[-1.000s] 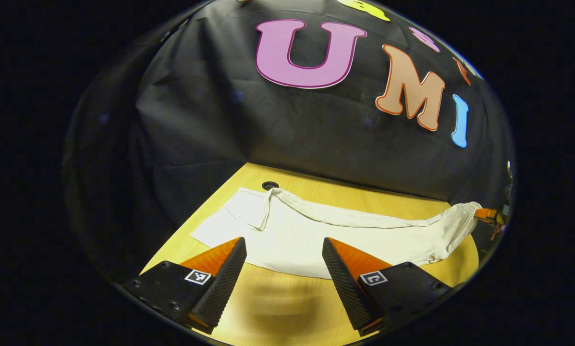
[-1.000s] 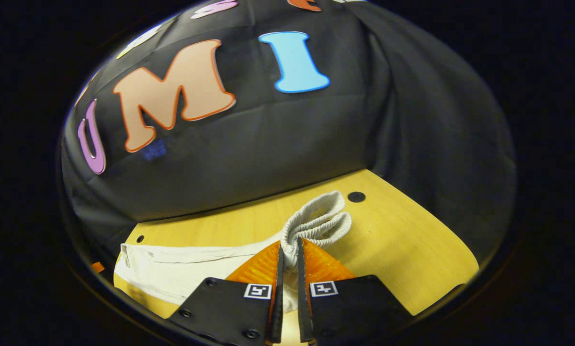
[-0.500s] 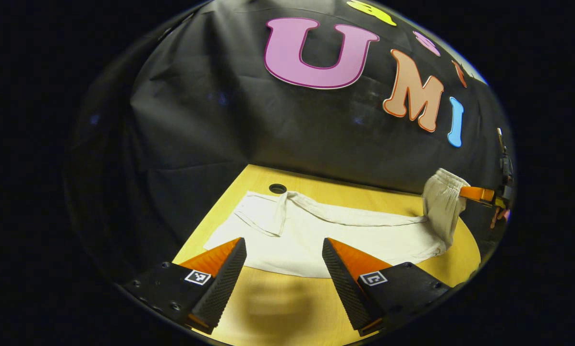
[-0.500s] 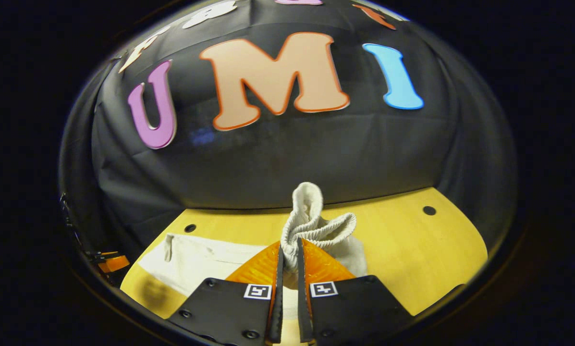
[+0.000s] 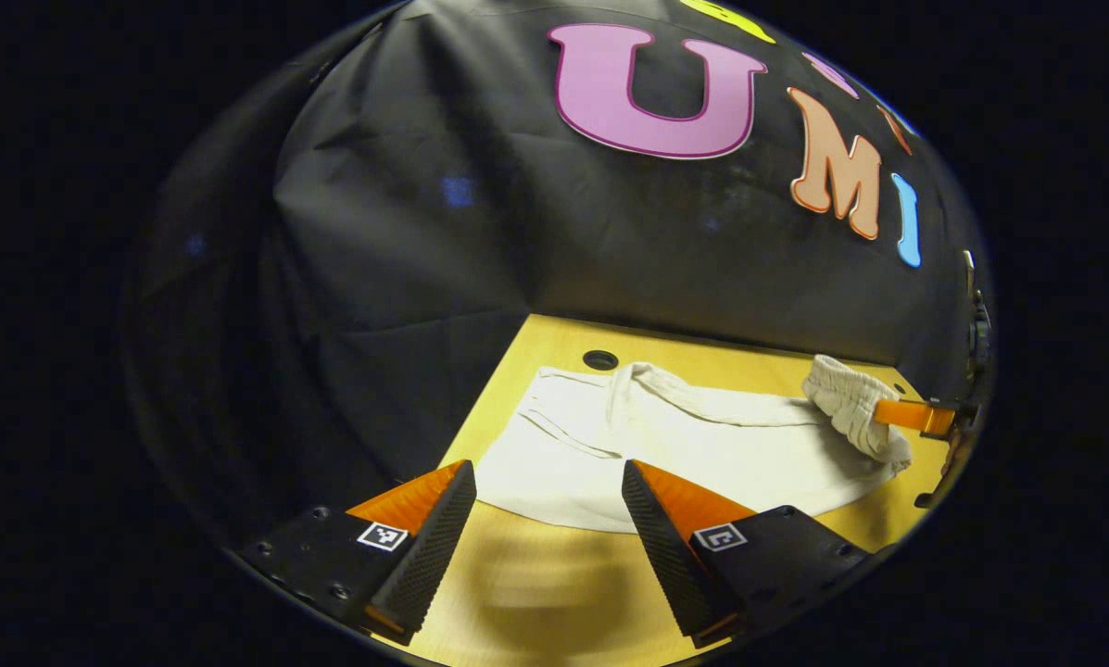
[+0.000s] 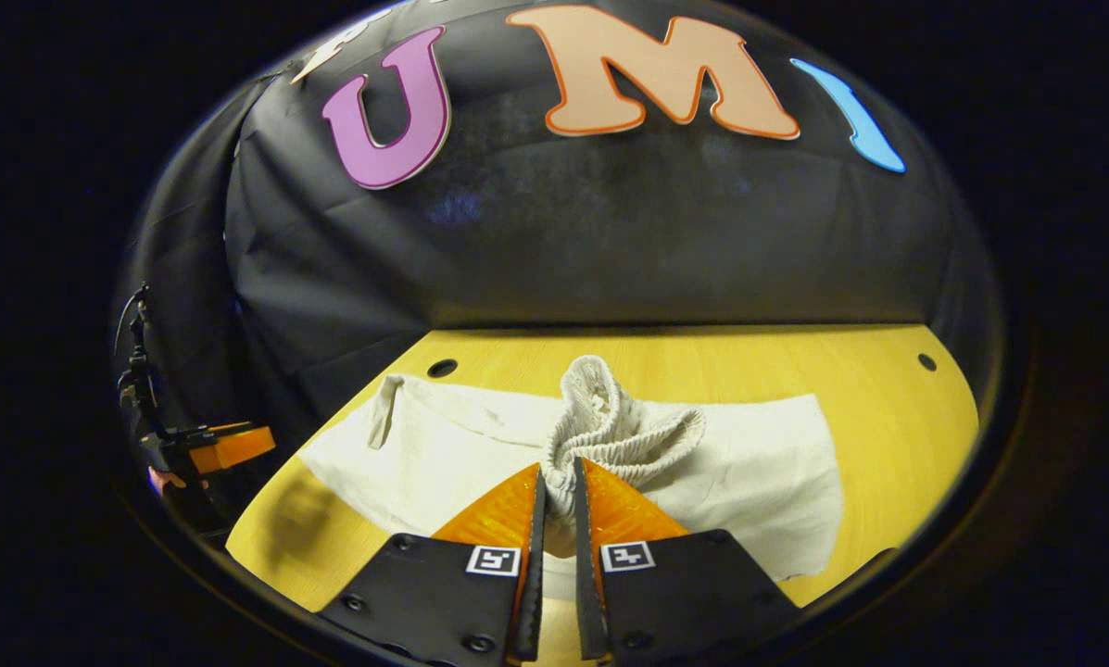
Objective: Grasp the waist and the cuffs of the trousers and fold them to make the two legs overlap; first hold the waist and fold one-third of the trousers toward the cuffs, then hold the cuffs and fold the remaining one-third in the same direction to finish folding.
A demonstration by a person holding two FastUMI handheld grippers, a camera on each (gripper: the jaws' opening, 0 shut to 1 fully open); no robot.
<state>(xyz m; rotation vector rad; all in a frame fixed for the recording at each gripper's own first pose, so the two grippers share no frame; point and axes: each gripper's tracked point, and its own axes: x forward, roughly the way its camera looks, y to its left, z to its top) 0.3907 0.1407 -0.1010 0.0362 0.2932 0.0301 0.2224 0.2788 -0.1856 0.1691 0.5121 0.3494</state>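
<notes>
The trousers (image 6: 480, 454) lie flat on the yellow worktop (image 6: 888, 408), pale, with the legs already lying one over the other, and the ribbed waist (image 6: 610, 426) is bunched and lifted over the middle of the cloth. They look light, soft and limp: the fabric sags wherever it is not held, so any fold will follow the pinch point and the free edge is likely to trail or wrinkle rather than lie square. The thick elastic waist is the firm place to grip, since it gives the fingers a ridge to bite on; the thin cuffs at the far end near the worktop's hole (image 5: 600, 359) will need a pinch close to the hem, taking both layers. The right tool (image 6: 554, 505) has its fingers pressed nearly together on the gathered waist, holding it just above the trouser legs and aimed across the worktop toward the booth wall; in the left gripper view it shows at the right edge with the waist (image 5: 850, 403) in its grip. The left tool (image 5: 547, 500) hovers low over the worktop's near edge, fingers spread wide and holding nothing, pointed at the trousers' near edge (image 5: 554, 500), short of touching it.
</notes>
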